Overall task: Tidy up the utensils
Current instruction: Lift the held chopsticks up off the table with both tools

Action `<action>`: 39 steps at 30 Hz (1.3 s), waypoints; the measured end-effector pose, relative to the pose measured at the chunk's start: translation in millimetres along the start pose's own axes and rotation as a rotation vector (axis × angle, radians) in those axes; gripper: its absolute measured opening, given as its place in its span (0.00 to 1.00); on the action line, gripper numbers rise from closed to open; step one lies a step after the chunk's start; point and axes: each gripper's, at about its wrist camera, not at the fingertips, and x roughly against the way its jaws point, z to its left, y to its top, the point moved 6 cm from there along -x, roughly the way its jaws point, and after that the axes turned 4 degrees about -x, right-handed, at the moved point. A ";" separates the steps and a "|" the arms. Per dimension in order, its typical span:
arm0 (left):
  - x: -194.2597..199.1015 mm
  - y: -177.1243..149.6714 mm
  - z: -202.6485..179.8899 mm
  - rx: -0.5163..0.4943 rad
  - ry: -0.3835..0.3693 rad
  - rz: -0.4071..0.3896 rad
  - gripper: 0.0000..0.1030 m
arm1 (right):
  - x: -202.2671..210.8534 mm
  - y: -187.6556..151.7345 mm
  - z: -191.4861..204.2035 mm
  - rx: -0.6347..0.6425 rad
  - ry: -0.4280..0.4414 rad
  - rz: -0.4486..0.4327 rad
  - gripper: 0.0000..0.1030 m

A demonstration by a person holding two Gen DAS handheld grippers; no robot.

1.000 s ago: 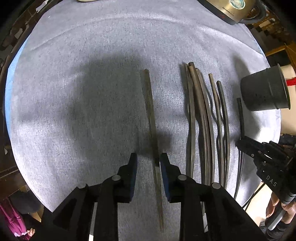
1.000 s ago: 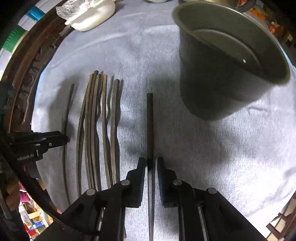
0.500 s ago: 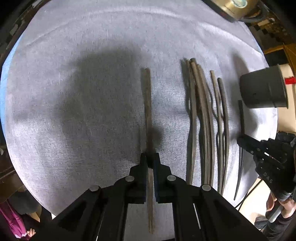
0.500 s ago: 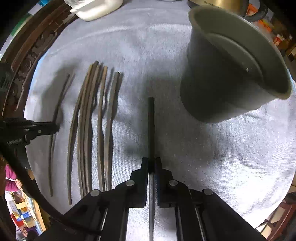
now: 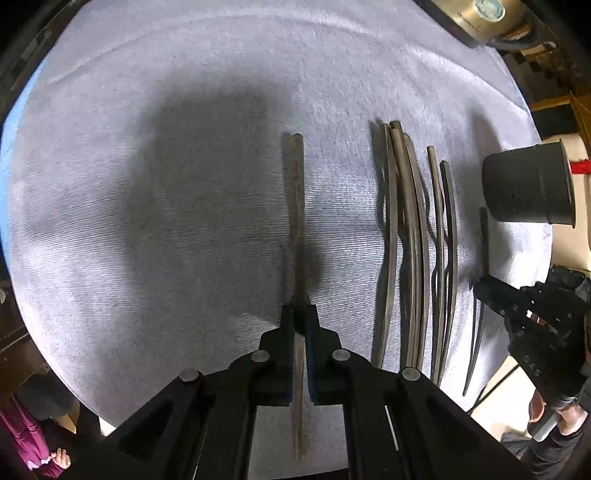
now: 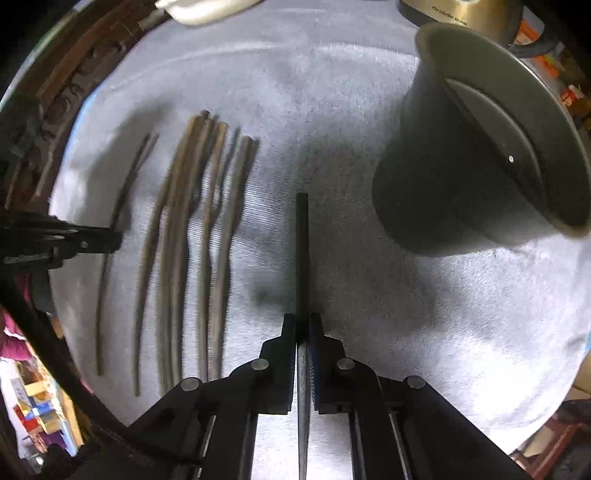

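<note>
My left gripper point(image 5: 299, 319) is shut on a thin brownish utensil point(image 5: 295, 206), seen edge-on and pointing away over the grey cloth point(image 5: 184, 203). Its shadow falls slightly to one side. My right gripper point(image 6: 303, 326) is shut on a dark flat utensil point(image 6: 302, 251) just left of the grey cup point(image 6: 461, 166). Several more utensils point(image 6: 192, 240) lie side by side on the cloth between the two grippers, also seen as the row of utensils point(image 5: 410, 240). The right gripper point(image 5: 517, 306) shows at the left wrist view's right edge, below the cup point(image 5: 528, 184). The left gripper point(image 6: 74, 240) shows at the right wrist view's left edge.
A metal kettle point(image 6: 461, 14) stands behind the cup, and a white dish point(image 6: 207, 7) sits at the far edge. The cloth's left half point(image 5: 110, 221) holds nothing. The dark carved table rim point(image 6: 55, 103) runs along the left.
Both grippers closed from open onto the utensils that lay between their jaws. The left view has slid sideways over the cloth, and the cup sits farther right in the right view.
</note>
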 end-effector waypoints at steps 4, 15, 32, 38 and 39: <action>27.9 0.4 5.8 0.022 -0.056 -0.113 0.05 | 29.2 -7.1 0.7 -0.026 0.067 -0.115 0.07; 114.0 -19.8 -5.6 0.066 -0.060 -0.671 0.05 | 139.5 -33.4 -23.3 -0.178 0.122 -0.616 0.07; 119.5 -57.7 -17.4 0.008 0.179 -1.059 0.05 | 176.7 -77.4 -30.7 -0.215 -0.106 -0.983 0.07; 123.2 -81.5 -18.5 -0.009 0.198 -1.090 0.06 | 172.1 -91.7 -28.7 -0.206 -0.126 -1.001 0.07; 123.6 -84.9 -18.9 -0.010 0.199 -1.093 0.06 | 172.2 -93.7 -28.9 -0.205 -0.124 -1.003 0.07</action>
